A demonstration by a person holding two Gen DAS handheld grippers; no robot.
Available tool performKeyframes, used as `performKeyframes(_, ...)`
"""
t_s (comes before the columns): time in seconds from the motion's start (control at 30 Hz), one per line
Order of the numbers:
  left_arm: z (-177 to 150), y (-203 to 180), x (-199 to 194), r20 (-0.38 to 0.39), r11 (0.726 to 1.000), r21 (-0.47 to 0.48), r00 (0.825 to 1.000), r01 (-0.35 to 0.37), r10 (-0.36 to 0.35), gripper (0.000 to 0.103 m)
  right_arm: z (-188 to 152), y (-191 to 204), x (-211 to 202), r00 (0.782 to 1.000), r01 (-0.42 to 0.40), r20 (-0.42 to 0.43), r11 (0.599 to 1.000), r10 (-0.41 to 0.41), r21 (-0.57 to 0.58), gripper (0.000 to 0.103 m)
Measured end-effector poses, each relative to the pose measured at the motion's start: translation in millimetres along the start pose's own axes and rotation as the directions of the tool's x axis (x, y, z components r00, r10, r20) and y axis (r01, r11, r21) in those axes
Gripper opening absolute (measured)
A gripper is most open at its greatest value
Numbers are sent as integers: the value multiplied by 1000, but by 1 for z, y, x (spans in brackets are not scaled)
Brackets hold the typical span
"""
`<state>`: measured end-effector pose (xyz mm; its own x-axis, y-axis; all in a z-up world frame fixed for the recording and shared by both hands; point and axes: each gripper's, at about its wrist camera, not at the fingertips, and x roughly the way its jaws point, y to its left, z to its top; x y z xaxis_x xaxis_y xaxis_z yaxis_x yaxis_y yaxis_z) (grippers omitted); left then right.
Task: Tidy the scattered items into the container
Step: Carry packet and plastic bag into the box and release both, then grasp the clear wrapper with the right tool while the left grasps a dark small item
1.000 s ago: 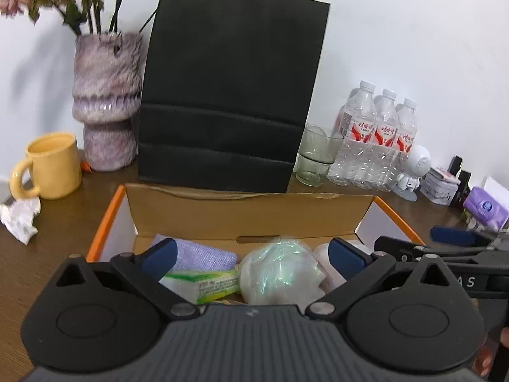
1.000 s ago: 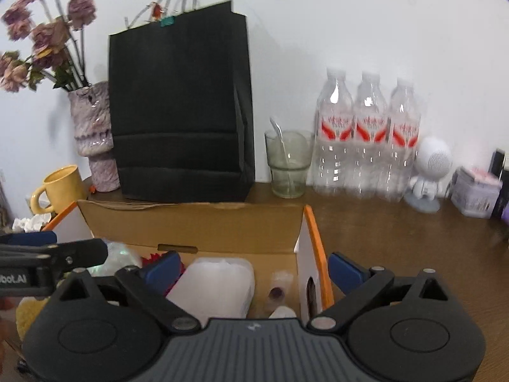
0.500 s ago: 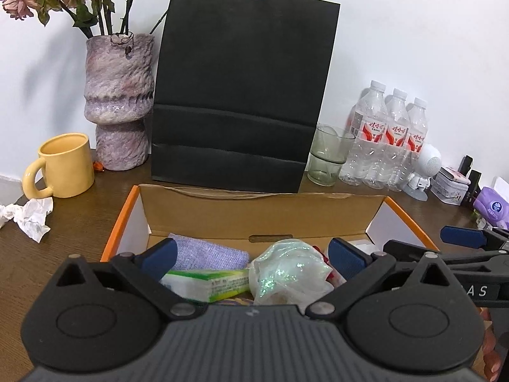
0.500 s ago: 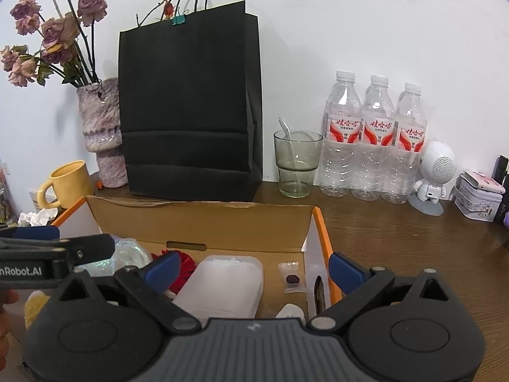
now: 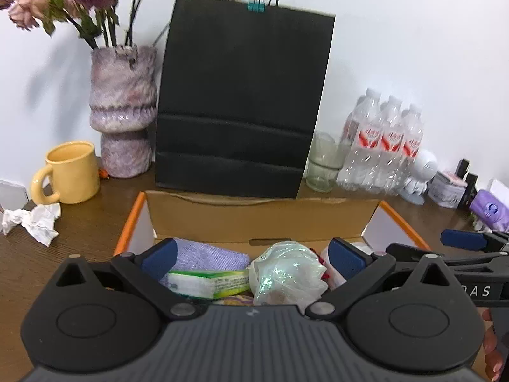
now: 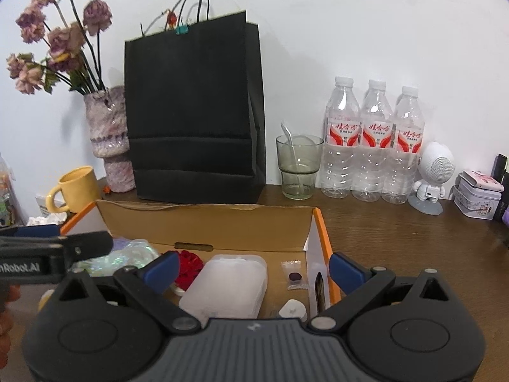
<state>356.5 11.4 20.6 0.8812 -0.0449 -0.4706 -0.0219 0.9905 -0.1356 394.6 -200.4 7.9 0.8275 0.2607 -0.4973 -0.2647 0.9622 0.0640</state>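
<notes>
An open cardboard box [image 5: 261, 219] with orange edges stands on the wooden table. In it lie a purple cloth [image 5: 210, 256], a green-and-white packet [image 5: 206, 283] and a shiny crumpled plastic bag [image 5: 286, 270]. In the right wrist view the box [image 6: 203, 222] also holds a red flower [image 6: 189, 265], a white plastic case [image 6: 229, 281], a small sachet [image 6: 294, 275] and a small white cap [image 6: 291, 308]. My left gripper [image 5: 251, 253] is open and empty above the box. My right gripper [image 6: 253, 262] is open and empty above the box's right half.
A black paper bag [image 5: 241, 102], a vase of dried flowers [image 5: 122, 108], a yellow mug [image 5: 68, 172], a glass [image 6: 297, 165] and three water bottles [image 6: 373, 140] stand behind the box. Crumpled tissue [image 5: 33, 222] lies at left. A robot figurine [image 6: 431, 175] and tin [image 6: 477, 194] stand at right.
Both grippers have risen and drawn back from the box, so more of the bag, vase and flowers shows. Both stay open and empty. The items in the box have not moved.
</notes>
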Motion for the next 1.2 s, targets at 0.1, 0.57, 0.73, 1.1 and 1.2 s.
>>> performKeyframes(0.1, -3, 5, -21, 29, 1000, 1, 1000, 0, 0, 103, -6, -4, -20, 1000, -8, 17, 1000, 8, 6, 103)
performKeyframes(0.57, -71, 51, -99, -21, 999, 22, 999, -38, 38, 103, -85, -38, -87, 997, 62, -51, 998, -61, 10, 103)
performKeyframes(0.73, -99, 56, -87, -97, 999, 13, 994, -45, 46, 103, -105, -39, -74, 991, 66, -119, 997, -61, 32, 102)
performKeyframes(1.1, -106, 53, -69, -141, 997, 74, 989, -38, 48, 83, -111, -25, -54, 987, 68, -149, 998, -66, 8, 98)
performKeyframes(1.2, -108, 51, -61, -174, 995, 99, 984, -28, 45, 68, -111, -27, -46, 984, 59, -168, 998, -53, 30, 91)
